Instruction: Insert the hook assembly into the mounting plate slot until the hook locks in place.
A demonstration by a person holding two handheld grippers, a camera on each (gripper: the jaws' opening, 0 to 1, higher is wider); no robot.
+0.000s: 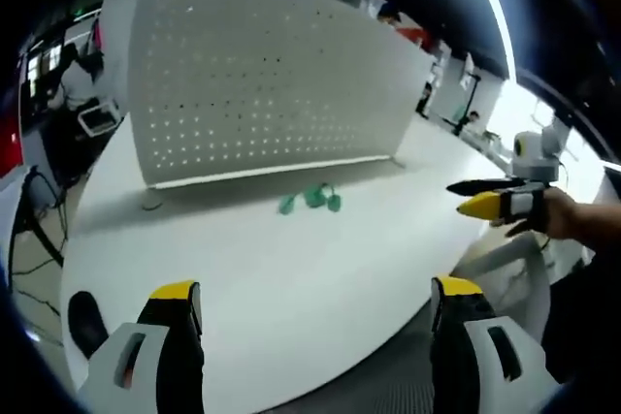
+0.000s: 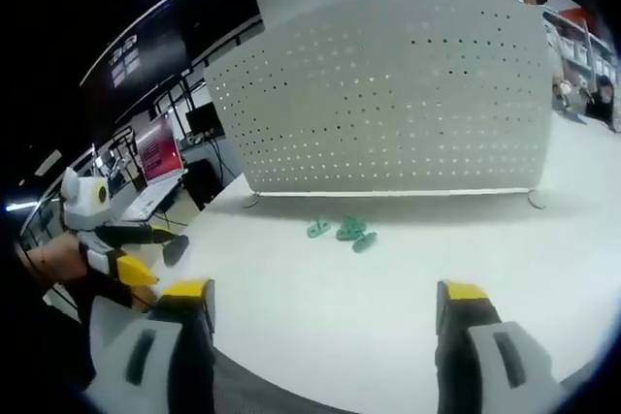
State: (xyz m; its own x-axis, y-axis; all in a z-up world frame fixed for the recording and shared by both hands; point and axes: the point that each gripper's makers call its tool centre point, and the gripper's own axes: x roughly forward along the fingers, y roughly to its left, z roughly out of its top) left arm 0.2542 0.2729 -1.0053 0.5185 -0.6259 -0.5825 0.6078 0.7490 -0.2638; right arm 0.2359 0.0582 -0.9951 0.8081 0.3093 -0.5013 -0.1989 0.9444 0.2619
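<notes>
Both tongs, left tongs (image 1: 315, 302) and right tongs (image 2: 325, 302), are spread wide and hold nothing (probably readied for a grasp). Beyond them, small green plastic hooks (image 2: 342, 230) lie on the white table (image 2: 408, 307), near the white perforated mounting plate (image 2: 388, 94).

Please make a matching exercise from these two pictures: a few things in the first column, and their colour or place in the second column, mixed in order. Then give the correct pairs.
Column 1
1. pegboard panel
2. hooks
3. left gripper
4. table

Column 2
A. small and green, lying on the table in front of the panel
B. fingers with yellow tips, wide apart and holding nothing
C. white, standing upright, full of small holes
D. white flat surface under everything

Correct pairs: 1-C, 2-A, 3-B, 4-D
</notes>
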